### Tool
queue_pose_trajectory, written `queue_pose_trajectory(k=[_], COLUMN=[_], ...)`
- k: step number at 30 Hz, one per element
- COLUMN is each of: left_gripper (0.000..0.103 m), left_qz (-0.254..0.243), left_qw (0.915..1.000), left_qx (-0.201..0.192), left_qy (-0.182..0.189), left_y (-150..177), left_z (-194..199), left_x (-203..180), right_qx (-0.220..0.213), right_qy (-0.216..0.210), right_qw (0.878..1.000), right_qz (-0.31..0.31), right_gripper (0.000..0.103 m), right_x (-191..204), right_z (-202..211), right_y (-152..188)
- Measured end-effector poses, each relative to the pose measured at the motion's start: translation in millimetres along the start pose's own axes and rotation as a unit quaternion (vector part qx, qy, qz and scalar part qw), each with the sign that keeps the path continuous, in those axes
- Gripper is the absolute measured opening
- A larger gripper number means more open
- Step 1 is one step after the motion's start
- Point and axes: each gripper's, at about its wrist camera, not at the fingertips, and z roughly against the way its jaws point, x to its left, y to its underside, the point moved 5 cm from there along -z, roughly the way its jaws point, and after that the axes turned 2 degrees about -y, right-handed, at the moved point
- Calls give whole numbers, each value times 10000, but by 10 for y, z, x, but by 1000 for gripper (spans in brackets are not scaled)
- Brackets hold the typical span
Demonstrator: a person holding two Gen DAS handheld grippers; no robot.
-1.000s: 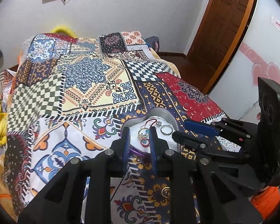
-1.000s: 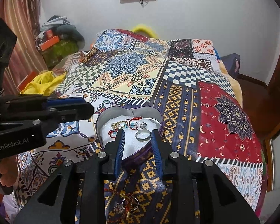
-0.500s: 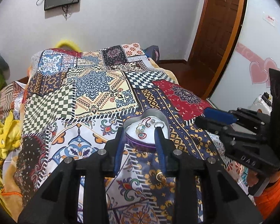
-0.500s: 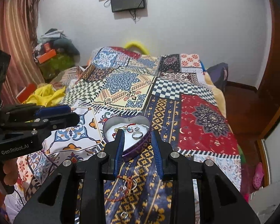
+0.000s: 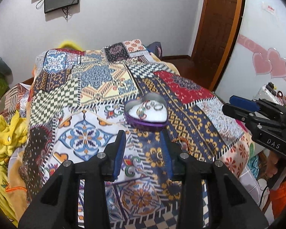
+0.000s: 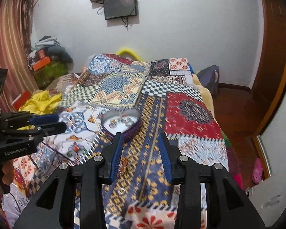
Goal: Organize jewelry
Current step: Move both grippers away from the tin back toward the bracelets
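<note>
A purple heart-shaped tin (image 5: 154,125) with a white lining sits on the patchwork bedspread (image 5: 97,87); it holds rings and a red bracelet. It also shows in the right wrist view (image 6: 132,130). My left gripper (image 5: 143,150) is open and empty, held back from the tin. A gold ring (image 5: 159,155) and a reddish bracelet (image 5: 182,140) lie on the cloth near its right finger. My right gripper (image 6: 141,150) is open and empty, also back from the tin. A red bracelet (image 6: 124,165) and a small ring (image 6: 121,190) lie on the cloth between its fingers.
Yellow cloth (image 5: 3,133) lies at the bed's left edge. A wooden door (image 5: 219,28) stands at the right. A cluttered pile (image 6: 47,59) sits by the curtain. Pink shoes (image 6: 257,169) lie on the floor at the right.
Both grippers have pulled back and up from the tin, which looks smaller and farther now. Both sets of fingers have spread wider apart.
</note>
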Motion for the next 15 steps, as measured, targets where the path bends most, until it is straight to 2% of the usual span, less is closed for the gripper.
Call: queue_pose_trajectory(k=[4,15], left_gripper=[36,36], left_qz=[17,0], left_qw=[9999,9985], left_qx=[156,553], left_qy=[-8,53], left_y=[139,468], left_z=[-51,-224], left_x=[4,-62], right_qx=[159,861], right_qy=[73,-131], right_qw=[9998,9961], right_qz=[-1,-148], right_gripper=[35,35], right_x=[-11,79], right_z=[2,-247], right_y=[166,693])
